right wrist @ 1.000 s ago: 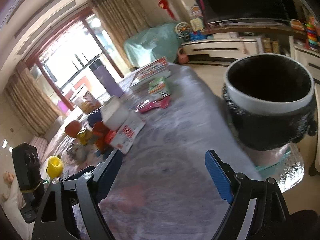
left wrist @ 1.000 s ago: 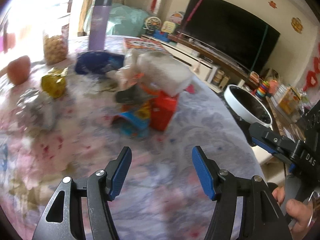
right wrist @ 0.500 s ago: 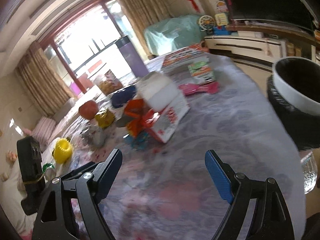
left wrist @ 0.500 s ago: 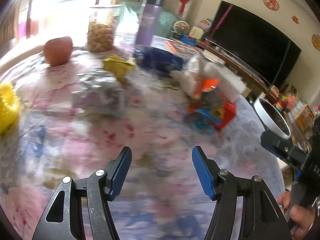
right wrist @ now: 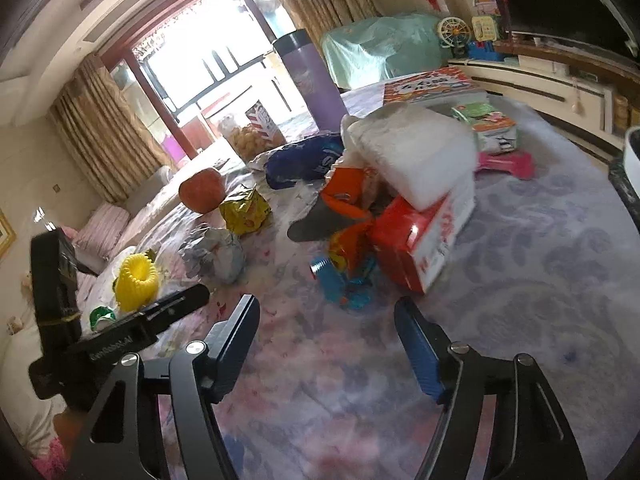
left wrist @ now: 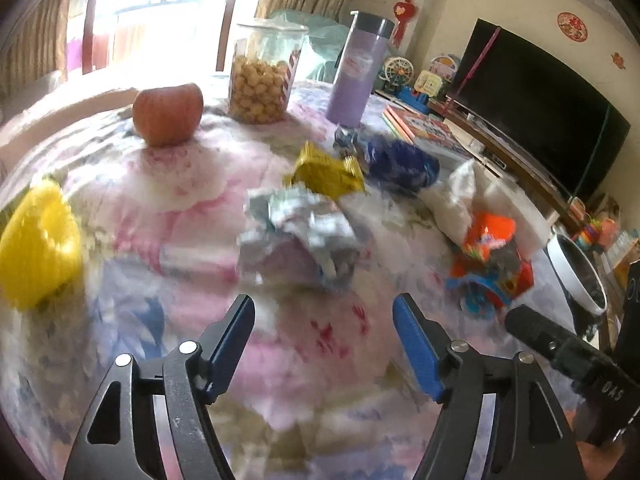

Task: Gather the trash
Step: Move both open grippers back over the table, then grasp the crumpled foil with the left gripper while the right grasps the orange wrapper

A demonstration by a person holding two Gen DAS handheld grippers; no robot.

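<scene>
Left tool [left wrist: 323, 332] just widened, right tool [right wrist: 327, 334] narrowing, both empty above crumpled foil wrapper [left wrist: 298, 236]

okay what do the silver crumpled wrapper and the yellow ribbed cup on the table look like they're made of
Silver wrapper: probably metallized plastic film or foil, shiny and sharply creased with bright glints. Yellow ribbed cup: likely molded plastic, evenly colored with regular ridges; motion blur leaves the finish unclear.

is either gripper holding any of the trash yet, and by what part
No. The left gripper and right gripper both have open, empty jaws; the silver wrapper lies untouched.
</scene>
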